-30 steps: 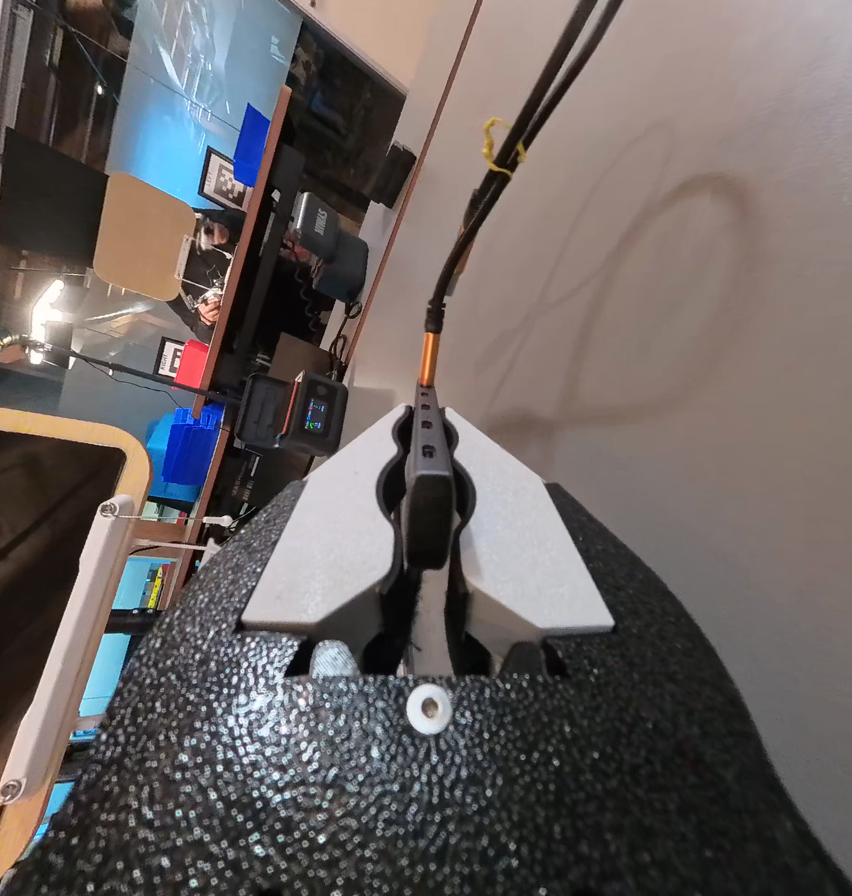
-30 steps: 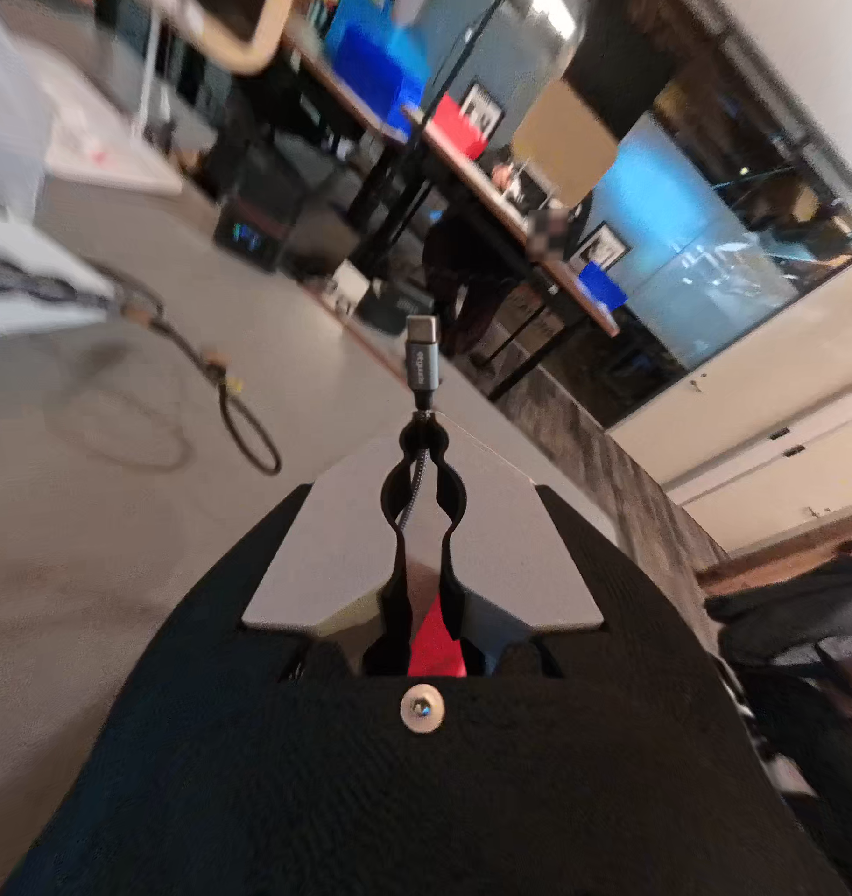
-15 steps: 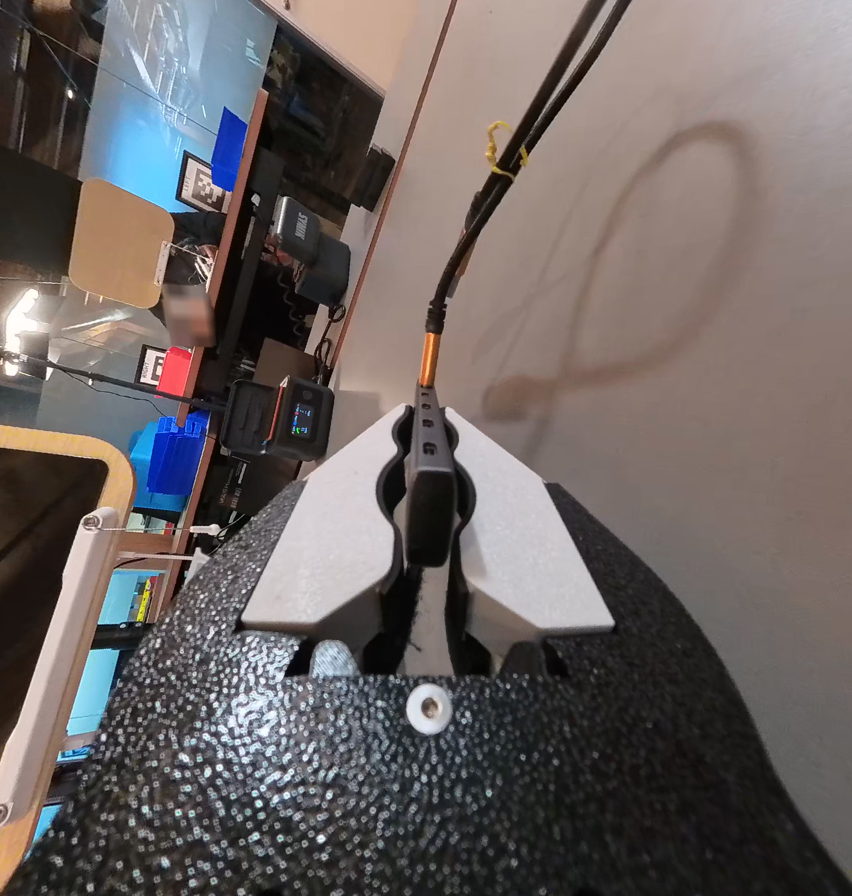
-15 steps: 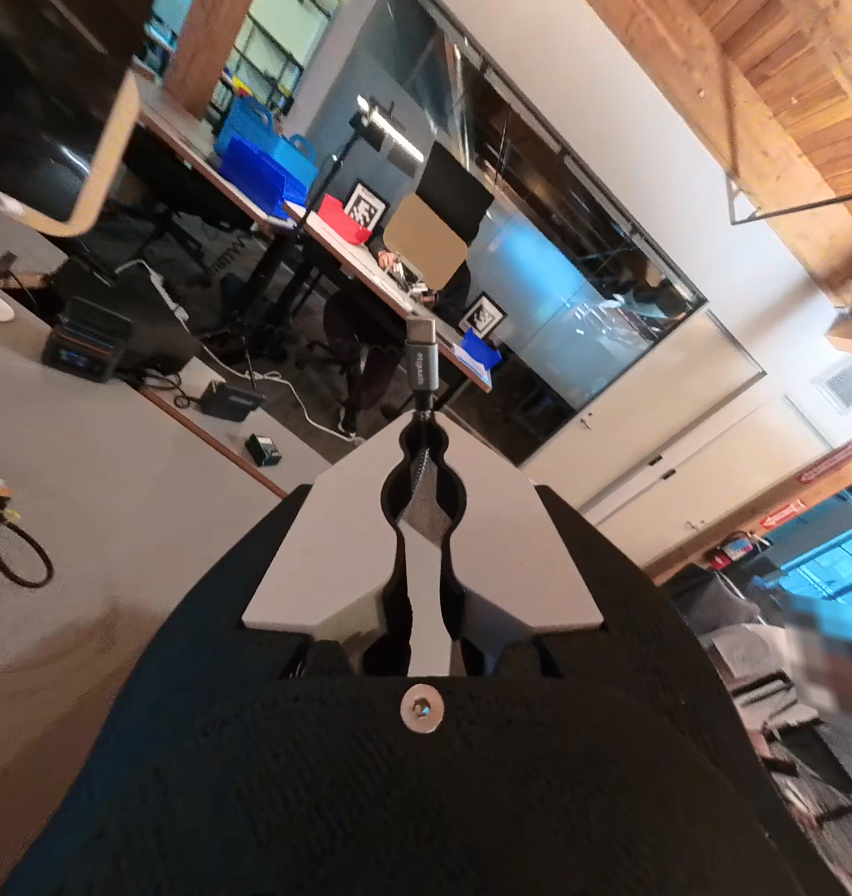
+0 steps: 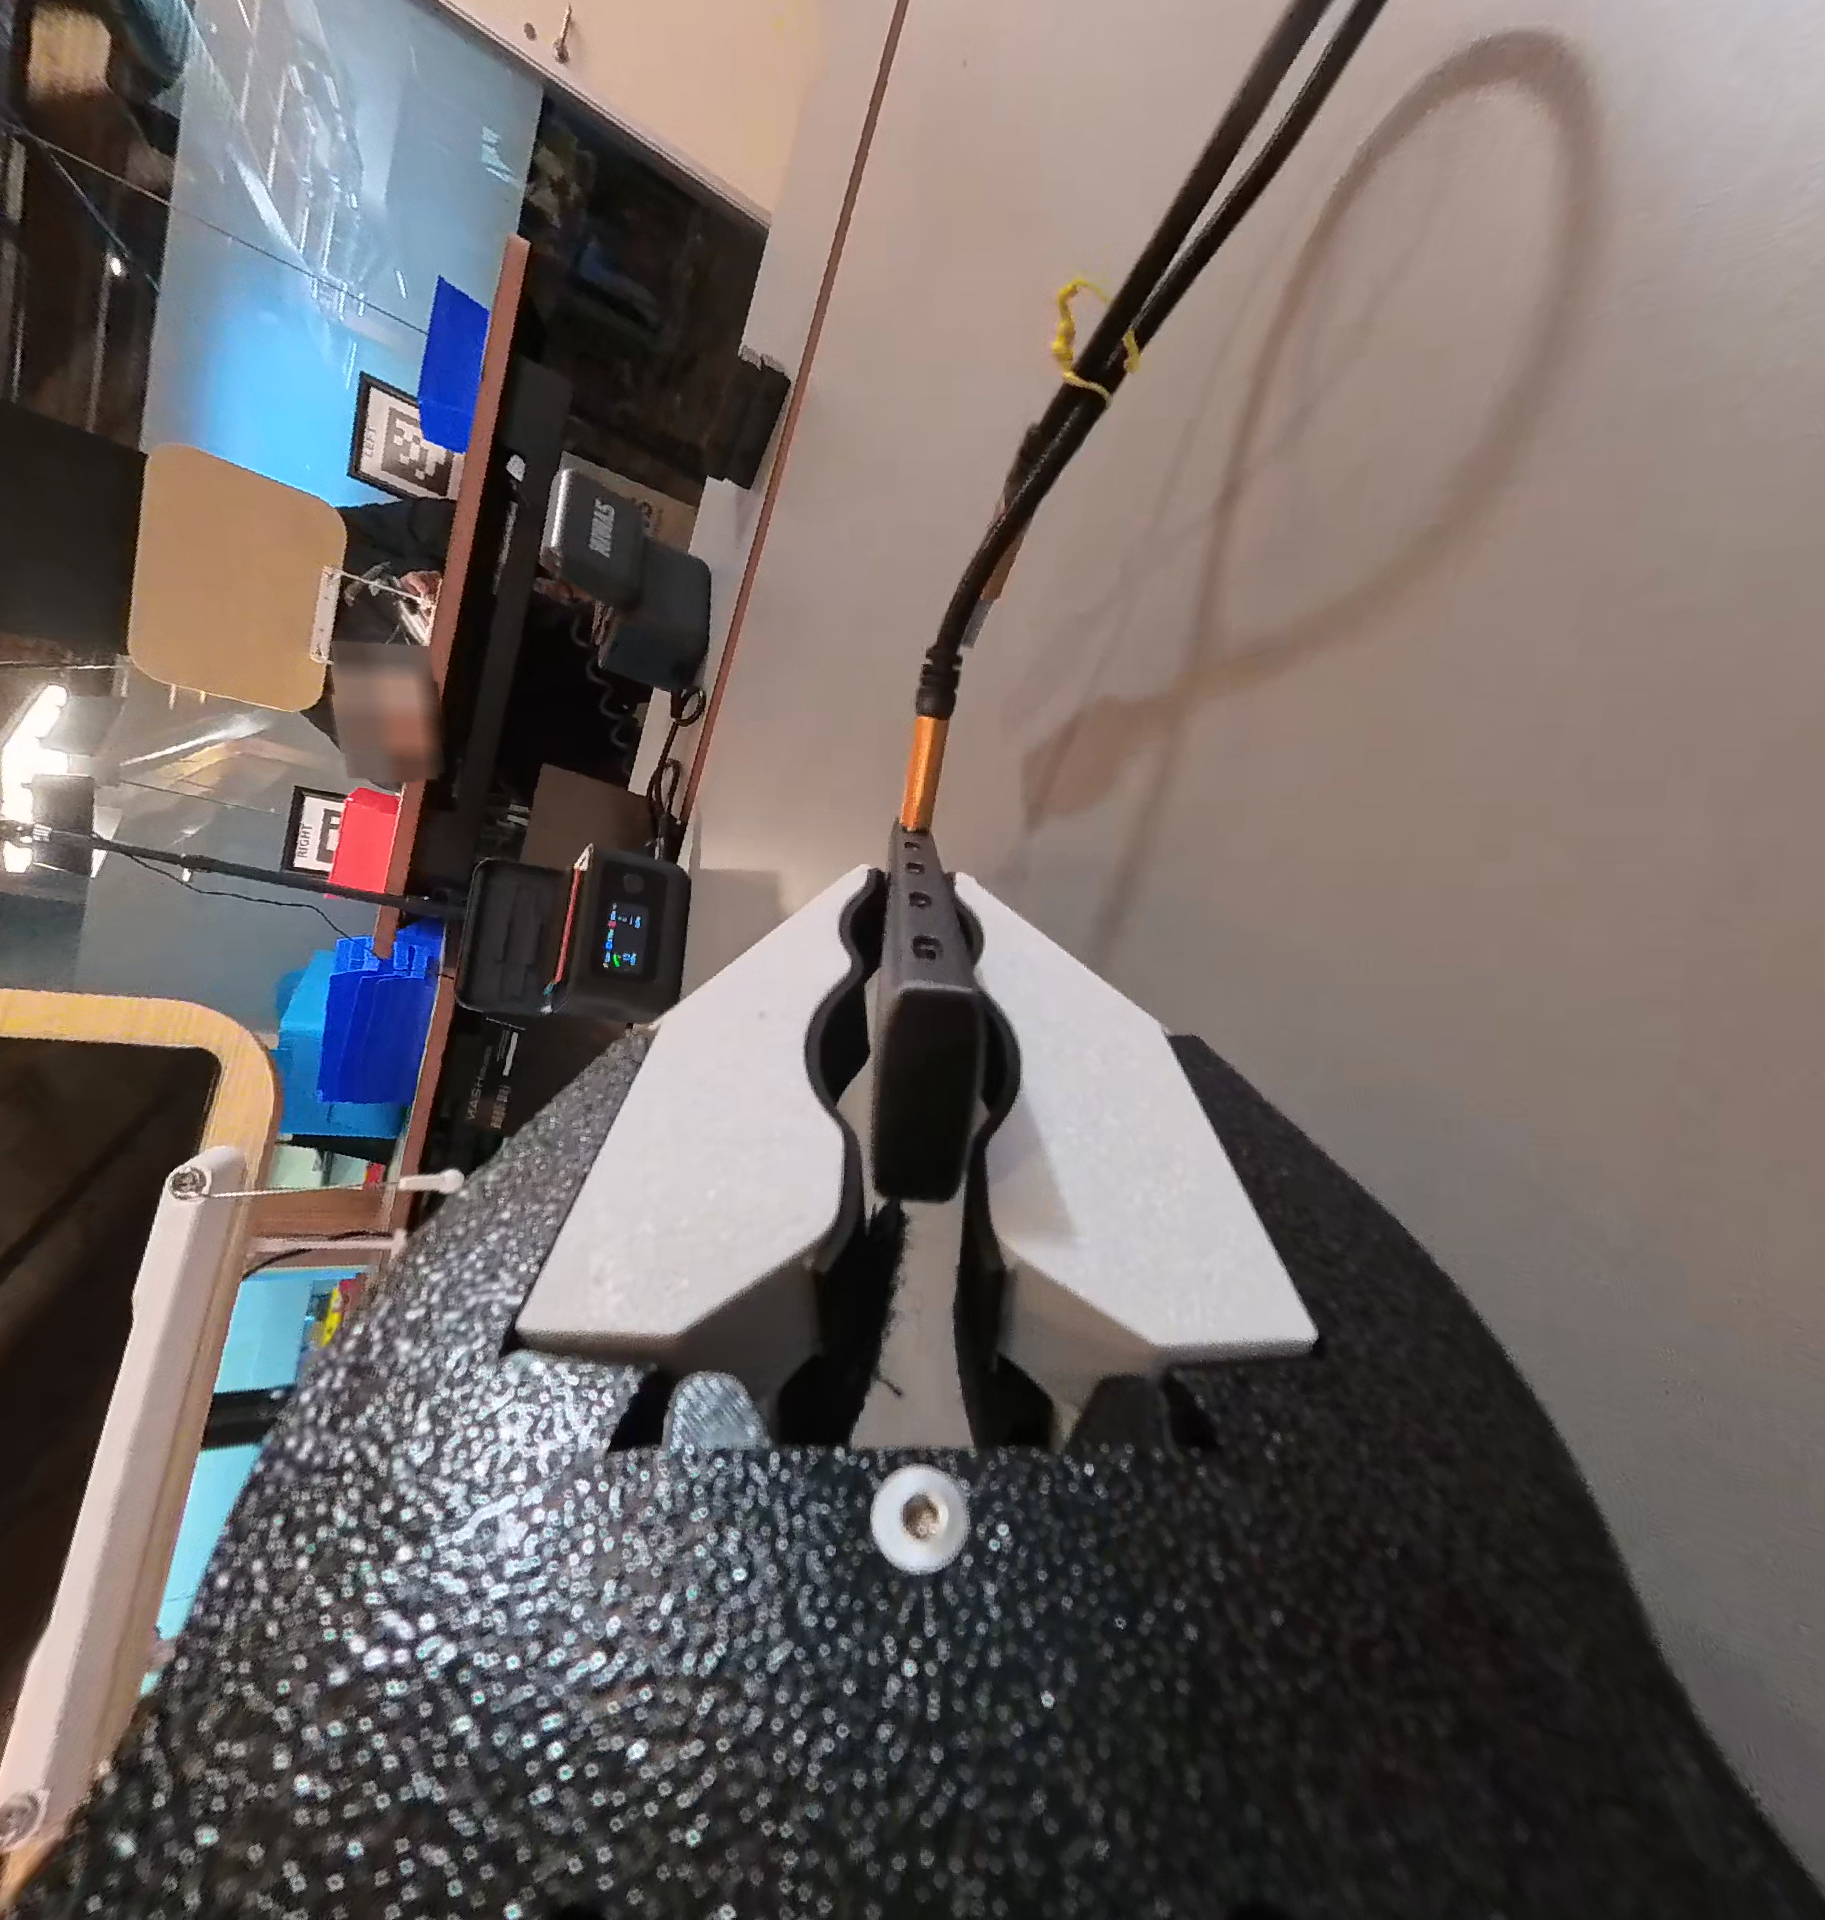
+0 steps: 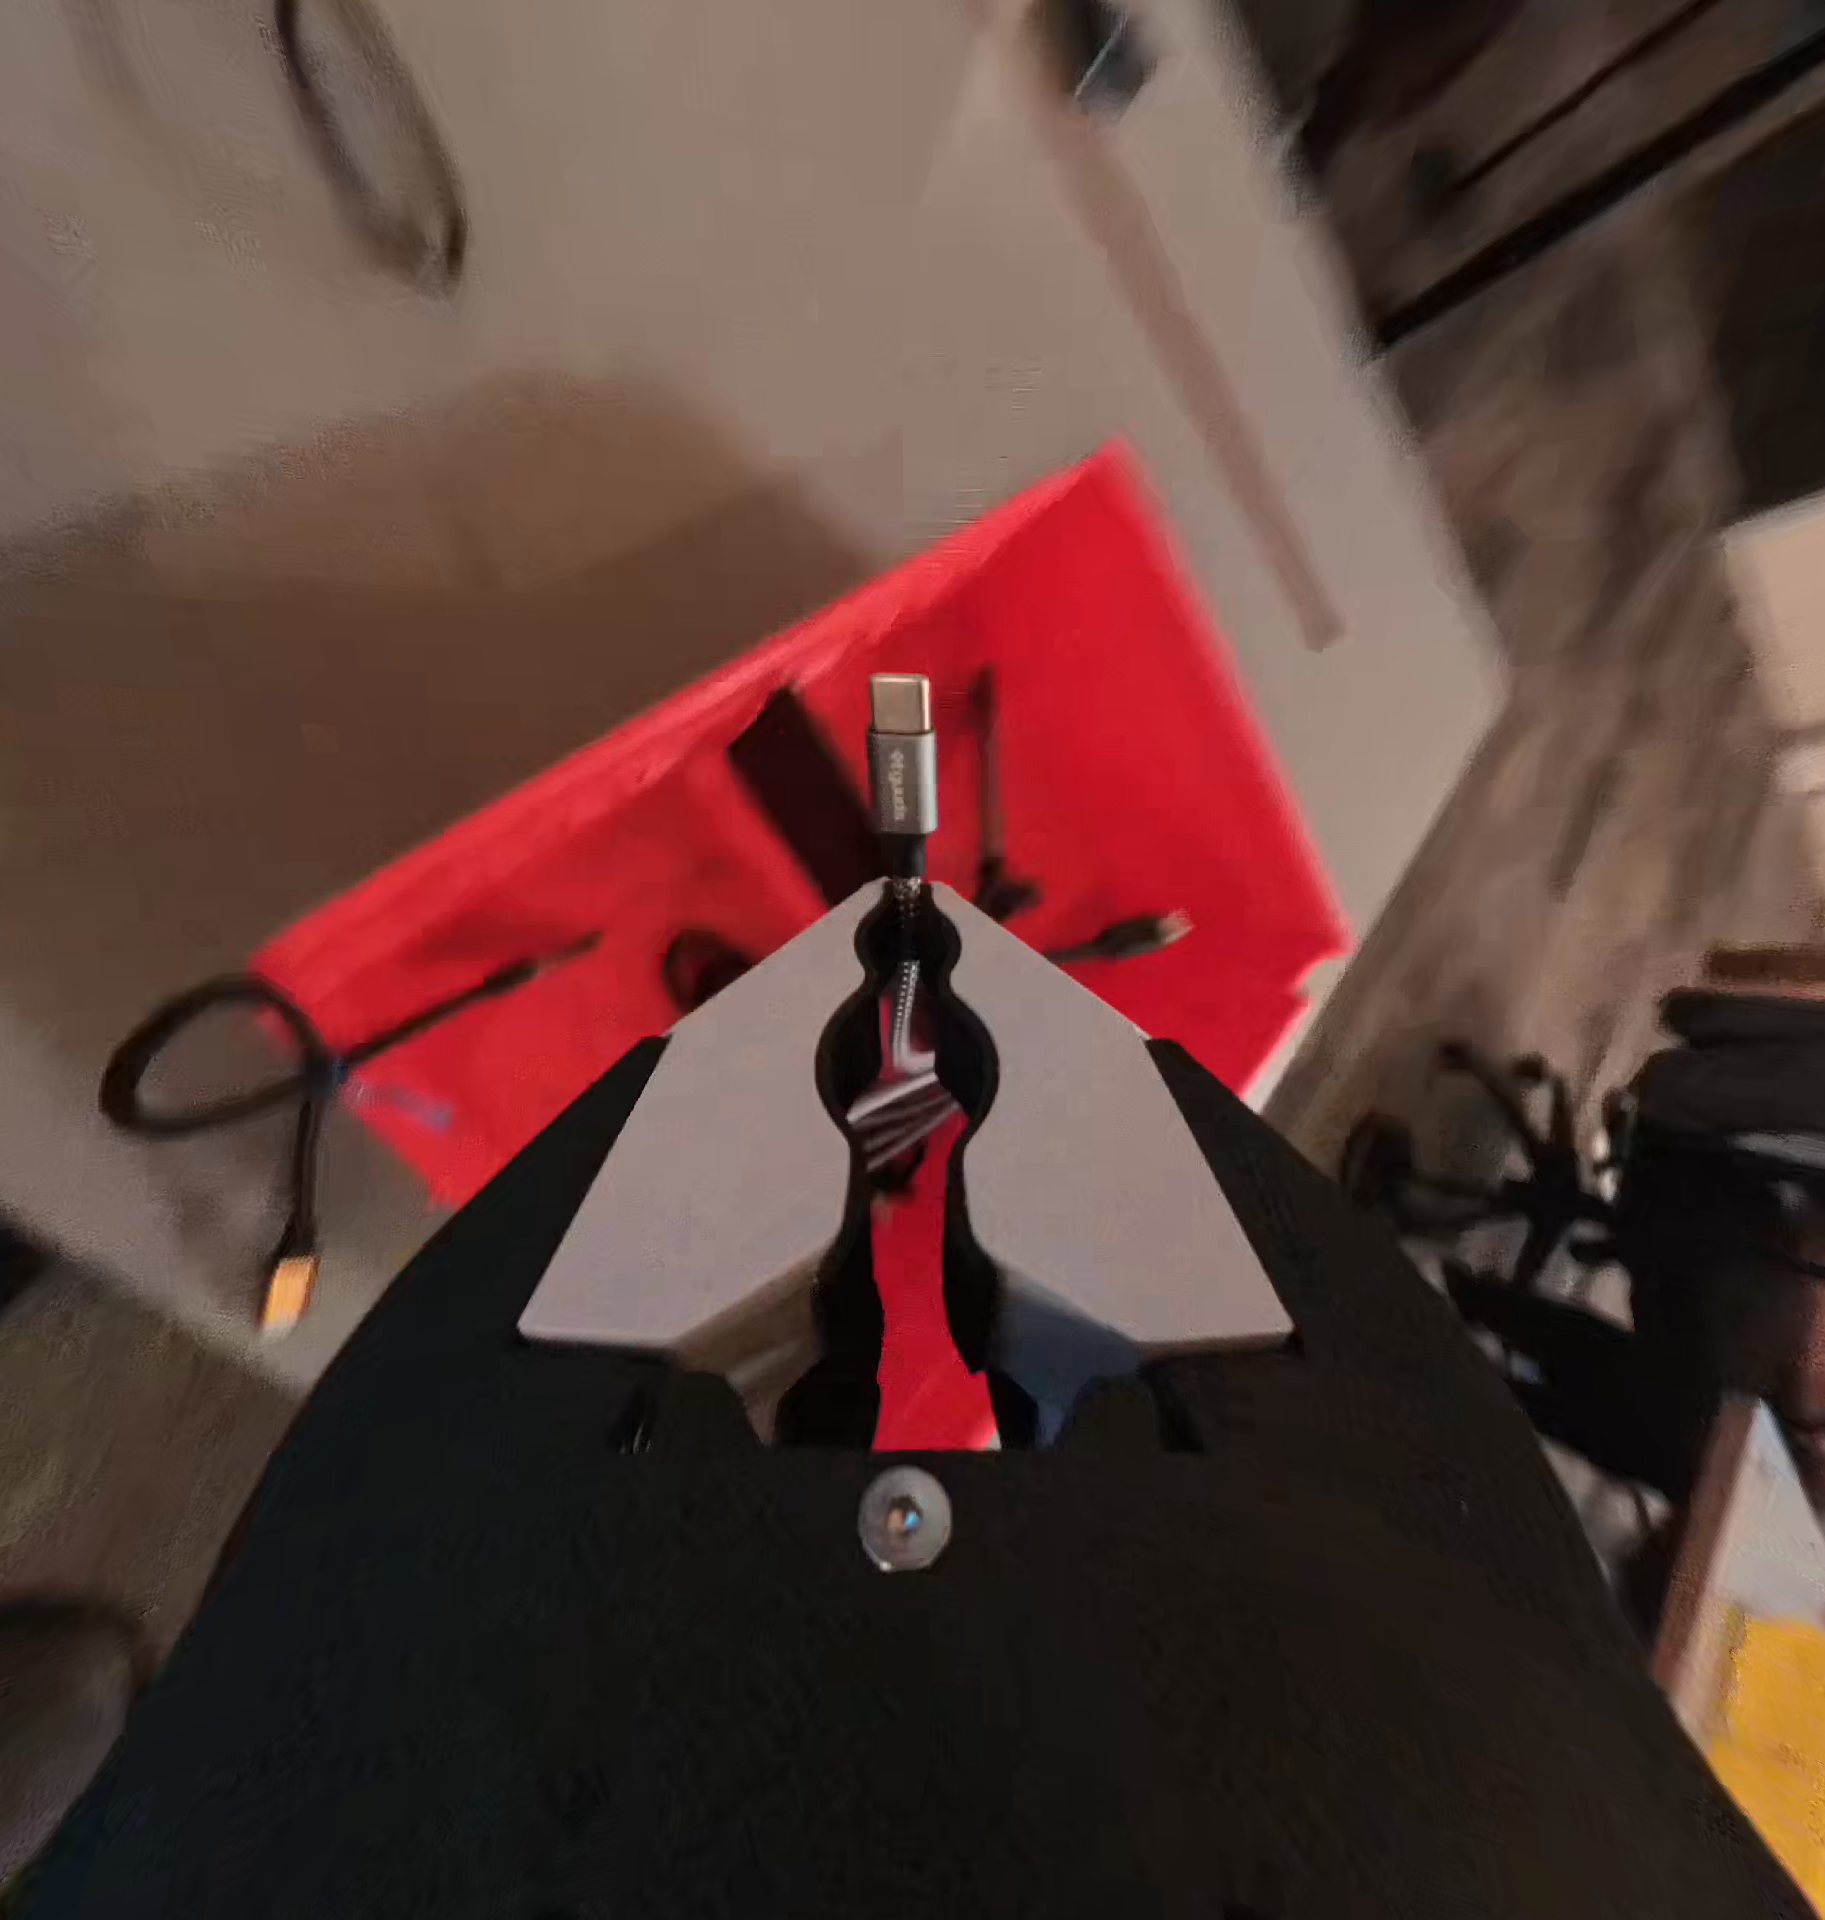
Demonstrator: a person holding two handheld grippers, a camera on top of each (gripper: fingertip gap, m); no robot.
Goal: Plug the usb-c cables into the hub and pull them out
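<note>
Swung over red tray [image 6: 1147, 665] of cables, right hand-held gripper [image 6: 906, 894] clamps usb-c cable [image 6: 900, 769]

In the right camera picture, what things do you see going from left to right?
Black looped cable with an orange plug → red tray → grey USB-C plug held by the right gripper → yellow thing, too blurred to name.

Left view sharp, loop shadow, right motion-blurred
</note>
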